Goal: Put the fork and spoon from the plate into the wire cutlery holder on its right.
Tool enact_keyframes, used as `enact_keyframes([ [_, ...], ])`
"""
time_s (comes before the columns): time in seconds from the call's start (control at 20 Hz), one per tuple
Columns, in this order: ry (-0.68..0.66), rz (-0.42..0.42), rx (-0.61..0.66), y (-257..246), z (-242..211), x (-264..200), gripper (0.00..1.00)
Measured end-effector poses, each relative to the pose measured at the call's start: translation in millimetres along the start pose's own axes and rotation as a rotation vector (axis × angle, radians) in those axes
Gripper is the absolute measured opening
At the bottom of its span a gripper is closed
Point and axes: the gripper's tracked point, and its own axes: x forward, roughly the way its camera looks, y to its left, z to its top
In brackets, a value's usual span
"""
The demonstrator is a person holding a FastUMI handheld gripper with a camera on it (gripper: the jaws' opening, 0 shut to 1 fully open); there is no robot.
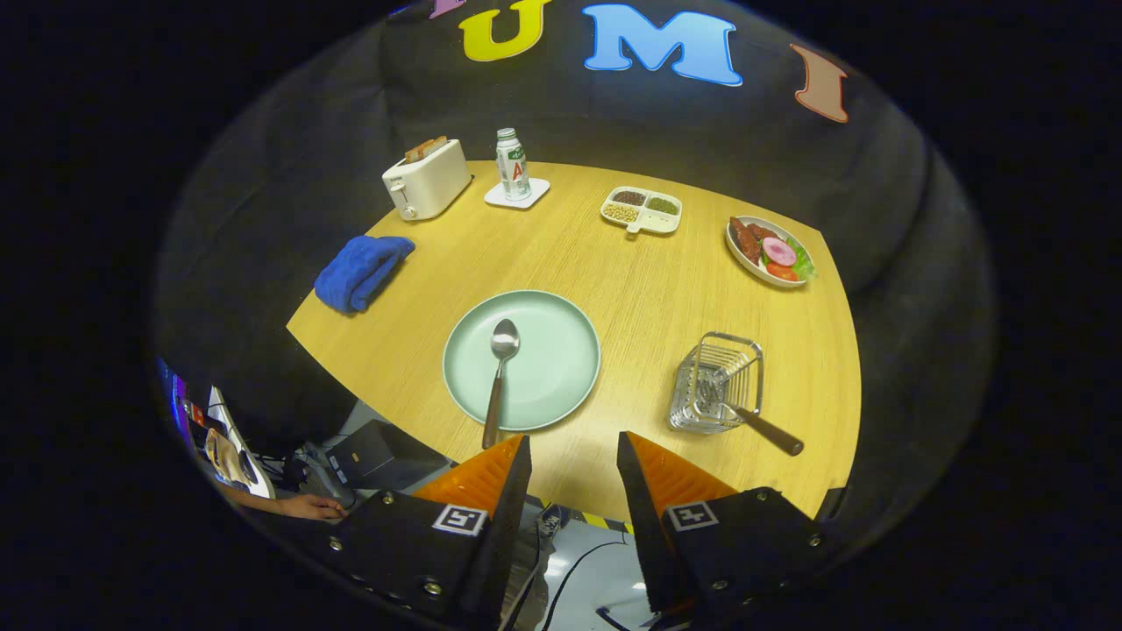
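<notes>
Fork (756, 422) already in holder (717, 384). Gripper (574, 460) released, empty; next: pinch spoon (499, 379) handle mid-frame on plate (521, 360), lift level.

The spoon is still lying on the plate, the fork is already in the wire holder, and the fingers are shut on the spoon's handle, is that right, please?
Not quite: the gripper view shows the fingers open and empty, short of the spoon. The spoon does lie on the plate, and the fork is in the wire holder.
</notes>
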Motion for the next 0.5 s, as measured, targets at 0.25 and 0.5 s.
enact_keyframes([
  [0.25,0.003,0.035,0.028,24.8,-13.2,20.3,0.60],
  [0.5,0.024,0.035,-0.018,47.6,-27.9,56.1,0.60],
])
